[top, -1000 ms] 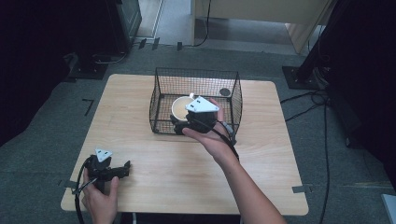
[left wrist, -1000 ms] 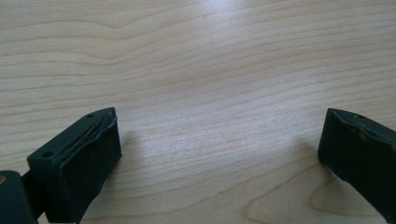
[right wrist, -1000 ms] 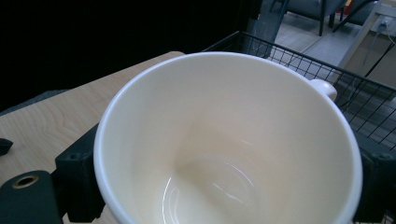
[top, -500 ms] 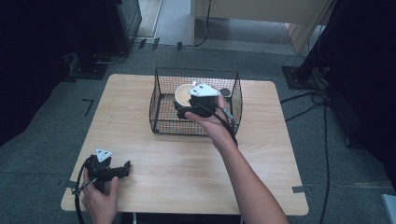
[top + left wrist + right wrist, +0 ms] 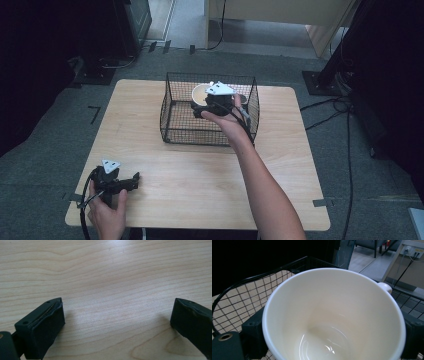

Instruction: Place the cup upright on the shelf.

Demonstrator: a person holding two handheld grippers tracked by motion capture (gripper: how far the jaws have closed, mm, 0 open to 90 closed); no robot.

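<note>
Right gripper (image 5: 212,106) held inside the top of the black wire basket (image 5: 175,112), which sits at the far middle of the wooden worktop (image 5: 200,175). Its fingers (image 5: 254,332) pinch a cream mug (image 5: 337,315), one on each side of the mug wall just below the rim. In the right gripper view the mug is empty and glossy inside, mouth tilted toward the camera, handle (image 5: 385,287) poking out on the far side. From the high view the mug (image 5: 201,93) is in the far half of the basket, near its back wall, partly covered by the gripper's grey plate; whether it touches the basket floor cannot be told. The person's right forearm reaches over the basket's near wall from the near edge of the worktop.

Left gripper (image 5: 131,181) sits low at the near left corner of the worktop, held by the person's left hand (image 5: 107,212), well apart from the basket. In the left gripper view its fingers (image 5: 43,327) are spread wide with nothing between them, bare wood grain under them.

Grey floor around the worktop, cables (image 5: 325,105) lying off the right edge.
</note>
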